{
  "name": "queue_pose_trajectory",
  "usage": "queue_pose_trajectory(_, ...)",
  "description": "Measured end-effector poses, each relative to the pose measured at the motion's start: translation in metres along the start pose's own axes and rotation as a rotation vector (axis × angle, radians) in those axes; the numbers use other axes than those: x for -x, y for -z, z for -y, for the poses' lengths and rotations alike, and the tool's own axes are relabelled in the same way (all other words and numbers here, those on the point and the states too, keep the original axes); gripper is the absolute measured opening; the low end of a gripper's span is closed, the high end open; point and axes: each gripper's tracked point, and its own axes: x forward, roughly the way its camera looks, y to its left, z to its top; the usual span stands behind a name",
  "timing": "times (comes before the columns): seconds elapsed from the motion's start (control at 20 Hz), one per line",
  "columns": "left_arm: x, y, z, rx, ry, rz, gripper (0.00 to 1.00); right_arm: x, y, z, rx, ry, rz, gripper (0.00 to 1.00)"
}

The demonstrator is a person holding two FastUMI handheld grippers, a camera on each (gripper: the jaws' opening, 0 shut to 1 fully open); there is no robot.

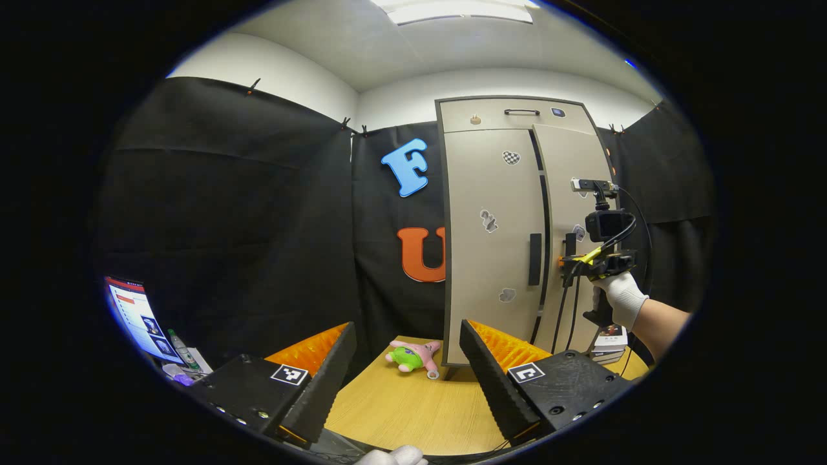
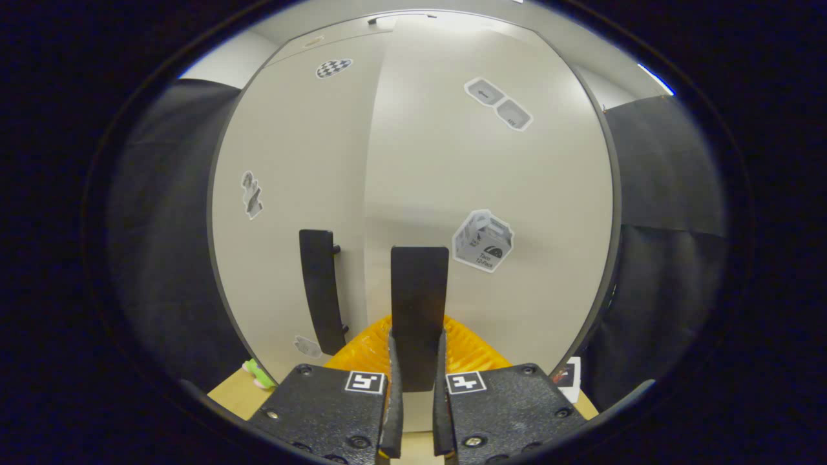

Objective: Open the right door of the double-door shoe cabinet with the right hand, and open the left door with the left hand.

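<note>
The beige shoe cabinet stands on the wooden table. Its left door is shut, and that door's dark vertical handle is untouched. Its right door stands slightly ajar, with a dark gap along its inner edge. My right gripper, held by a gloved hand, sits at the right door's handle. In the right gripper view, the right gripper is shut on the right door's handle, and the left handle is beside it. My left gripper hangs open over the table, well short of the cabinet.
A pink and green plush toy lies on the wooden table by the cabinet's left foot. A stack of books sits at the cabinet's right. A monitor and a bottle stand far left.
</note>
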Motion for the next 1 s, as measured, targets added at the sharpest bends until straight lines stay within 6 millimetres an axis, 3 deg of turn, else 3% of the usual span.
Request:
queue_pose_trajectory(0.5, 0.018, 0.005, 0.029, 0.001, 0.076, 0.001, 0.96, 0.067, 0.011, 0.032, -0.014, -0.035, 0.011, 0.2)
queue_pose_trajectory(1.0, 0.018, 0.0, 0.069, 0.0, 0.144, 0.011, 0.96, 0.121, 0.022, 0.086, -0.037, -0.028, 0.004, 0.19)
